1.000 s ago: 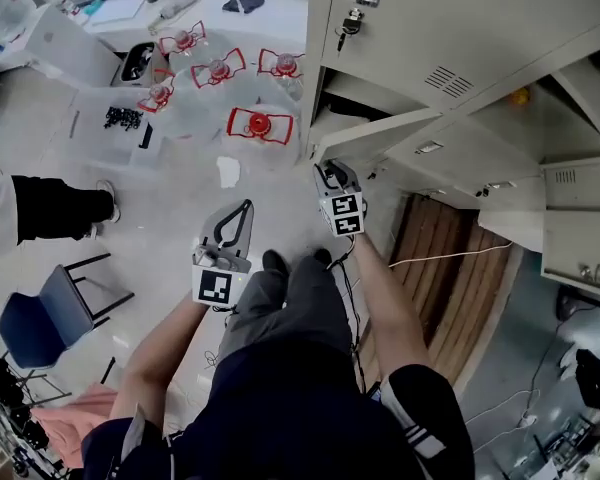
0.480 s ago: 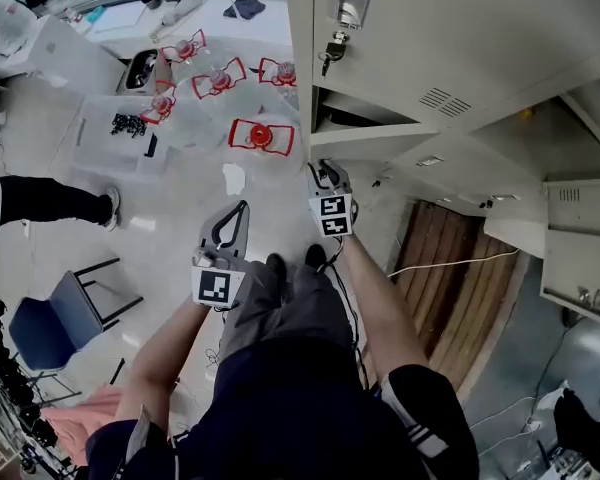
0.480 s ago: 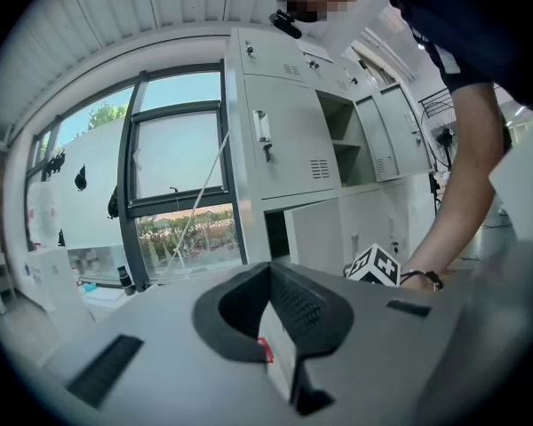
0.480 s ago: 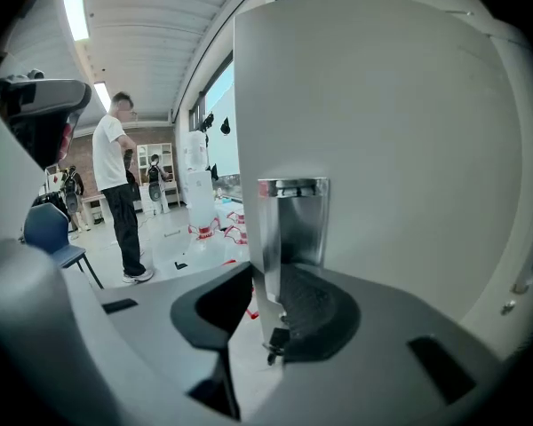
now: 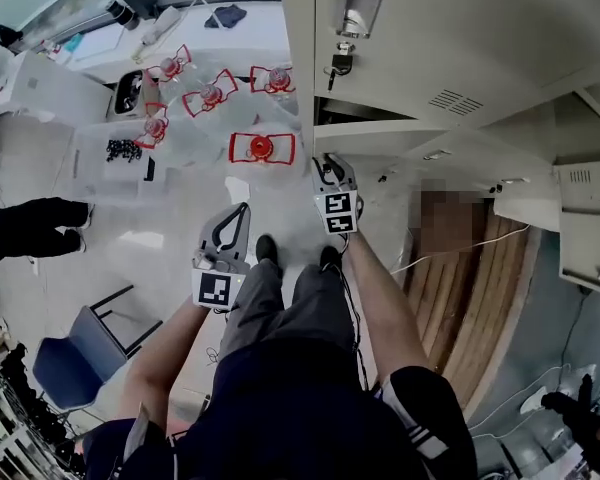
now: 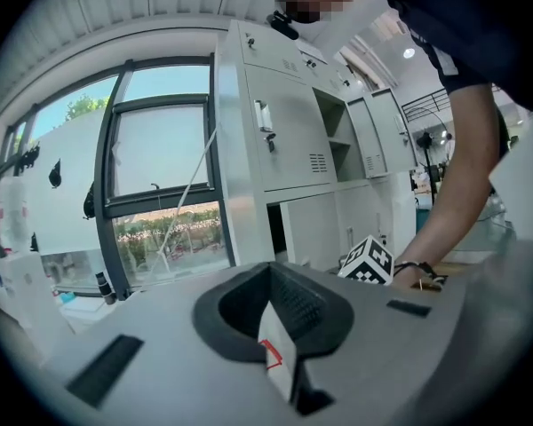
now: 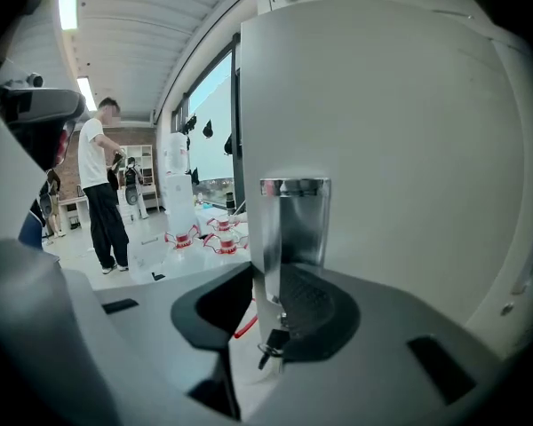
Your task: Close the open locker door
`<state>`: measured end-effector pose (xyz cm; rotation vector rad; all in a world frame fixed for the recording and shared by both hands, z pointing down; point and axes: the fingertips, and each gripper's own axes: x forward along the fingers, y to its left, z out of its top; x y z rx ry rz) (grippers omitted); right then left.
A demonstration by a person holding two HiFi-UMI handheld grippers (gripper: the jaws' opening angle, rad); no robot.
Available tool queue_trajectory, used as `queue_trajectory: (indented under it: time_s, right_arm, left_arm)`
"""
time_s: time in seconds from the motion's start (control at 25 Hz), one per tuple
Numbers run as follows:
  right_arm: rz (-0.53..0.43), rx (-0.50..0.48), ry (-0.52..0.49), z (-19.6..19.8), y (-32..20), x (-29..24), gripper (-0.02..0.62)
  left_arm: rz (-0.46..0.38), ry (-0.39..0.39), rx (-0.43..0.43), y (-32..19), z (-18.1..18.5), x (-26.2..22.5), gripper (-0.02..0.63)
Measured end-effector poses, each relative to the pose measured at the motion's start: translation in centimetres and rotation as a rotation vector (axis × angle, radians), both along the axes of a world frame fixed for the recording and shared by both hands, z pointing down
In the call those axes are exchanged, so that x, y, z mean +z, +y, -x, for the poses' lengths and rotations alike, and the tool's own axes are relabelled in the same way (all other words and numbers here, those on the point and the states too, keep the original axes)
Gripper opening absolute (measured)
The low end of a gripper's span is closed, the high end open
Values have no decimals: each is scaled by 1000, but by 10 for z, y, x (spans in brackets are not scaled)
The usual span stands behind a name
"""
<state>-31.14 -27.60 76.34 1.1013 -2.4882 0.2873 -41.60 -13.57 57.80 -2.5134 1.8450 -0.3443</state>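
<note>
Locker door (image 5: 430, 38) has swung in toward the lockers. It stood out at a slant with a wide dark wedge below its lower edge; now it's nearly flush, only a thin dark slit left. Right gripper (image 5: 332, 166) has followed the door's near corner inward. Bystander's legs (image 5: 30, 228) have shifted toward the left edge, and the blue chair (image 5: 80, 358) sits lower in the head view.
</note>
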Motion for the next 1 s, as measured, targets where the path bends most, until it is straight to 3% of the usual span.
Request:
queue_trajectory:
  time_s: [0.32,0.52,0.64,0.76,0.84,1.0]
  right_arm:
    - [-13,83,-32,5,-16,-1,100]
    - [-12,93,-46,7,-26,-2,100]
    - [-17,78,-42,8,-29,-2,98]
    - [-25,50,-35,9,-31,-1,95]
    - [-23,40,-37,9,-32,-1,92]
    - [-27,44,-43,9,-36,-2,87]
  left_arm:
    - [-5,-22,132,-21,15,8,3]
    - [-30,-207,266,-26,18,11,3]
    - [-21,-155,242,-30,24,15,3]
    - [-34,-197,267,-34,24,18,3]
    - [-17,-147,242,-36,24,21,3]
    - [-18,-223,283,-39,17,24,3]
